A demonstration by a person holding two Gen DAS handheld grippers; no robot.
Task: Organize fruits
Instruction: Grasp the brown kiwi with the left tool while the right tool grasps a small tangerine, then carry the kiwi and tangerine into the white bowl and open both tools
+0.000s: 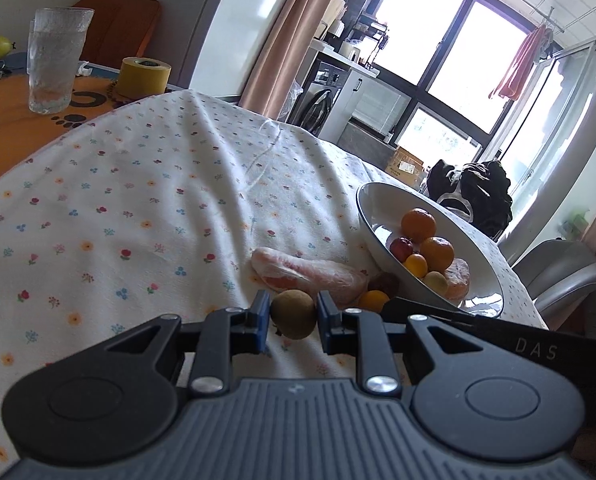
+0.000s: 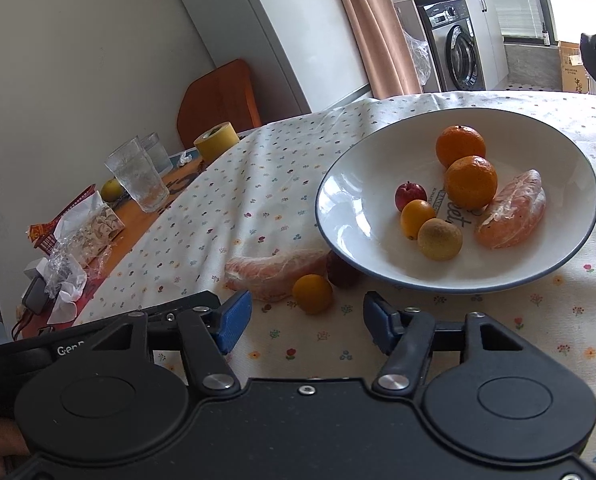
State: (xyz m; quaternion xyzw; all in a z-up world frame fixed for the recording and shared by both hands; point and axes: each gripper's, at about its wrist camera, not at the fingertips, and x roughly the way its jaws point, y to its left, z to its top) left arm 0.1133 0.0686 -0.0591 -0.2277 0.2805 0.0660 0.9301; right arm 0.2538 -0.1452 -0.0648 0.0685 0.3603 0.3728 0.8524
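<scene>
My left gripper (image 1: 293, 320) is shut on a brownish-green round fruit (image 1: 292, 314), just above the flowered tablecloth. Ahead of it lie a film-wrapped pomelo segment (image 1: 310, 276), a dark red fruit (image 1: 384, 283) and a small orange fruit (image 1: 373, 301), all beside a white bowl (image 1: 378, 208). In the right wrist view the bowl (image 2: 338, 168) holds two oranges (image 2: 470, 182), a small red apple (image 2: 410, 195), two small yellowish fruits and another pomelo segment (image 2: 512, 216). My right gripper (image 2: 306, 314) is open and empty, just short of the small orange fruit (image 2: 312, 294).
At the far left, past the cloth's edge, stand a drinking glass (image 2: 137, 180), a yellow tape roll (image 2: 216, 142), tissue and wrappers (image 2: 85, 224) on an orange table. A wooden chair (image 2: 217, 100) stands behind. The cloth left of the fruit is bare.
</scene>
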